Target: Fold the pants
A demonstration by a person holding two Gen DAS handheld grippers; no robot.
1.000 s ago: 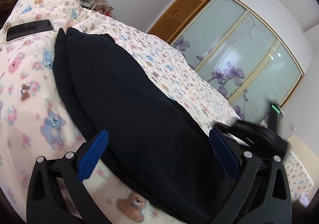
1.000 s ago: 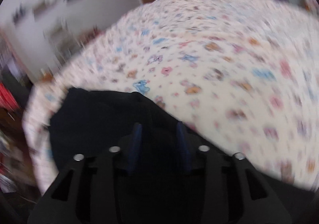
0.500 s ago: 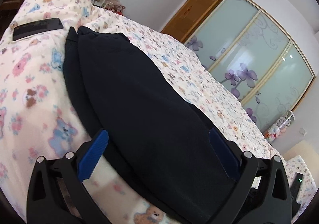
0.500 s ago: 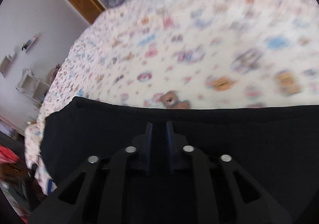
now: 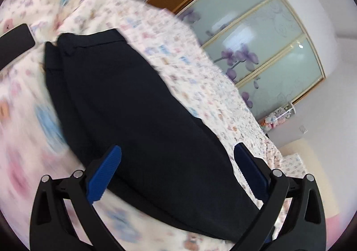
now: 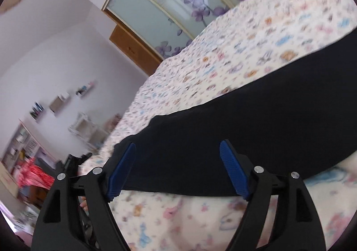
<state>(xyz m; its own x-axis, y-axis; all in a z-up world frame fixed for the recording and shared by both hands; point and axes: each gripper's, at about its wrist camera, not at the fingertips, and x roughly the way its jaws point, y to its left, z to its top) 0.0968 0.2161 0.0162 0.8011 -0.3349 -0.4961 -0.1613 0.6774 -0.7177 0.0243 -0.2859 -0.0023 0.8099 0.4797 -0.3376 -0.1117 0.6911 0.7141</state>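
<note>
My right gripper [image 6: 177,169] has let go of the pants [image 6: 245,139] and spread wide since half a second ago, when it was pinched on the cloth.

Left wrist view: my left gripper [image 5: 177,171] hangs with its blue pads far apart and nothing between them, above the near end of the dark pants [image 5: 133,112], which lie as a long doubled strip on the teddy-print bedspread [image 5: 200,77]. A black phone [image 5: 15,39] rests on the bed just beyond their far end; frosted wardrobe doors [image 5: 256,50] stand behind. Right wrist view: the pads are wide apart, holding nothing, over the strip's edge; the pants run flat across the bedspread [image 6: 245,50] toward the right.
</note>
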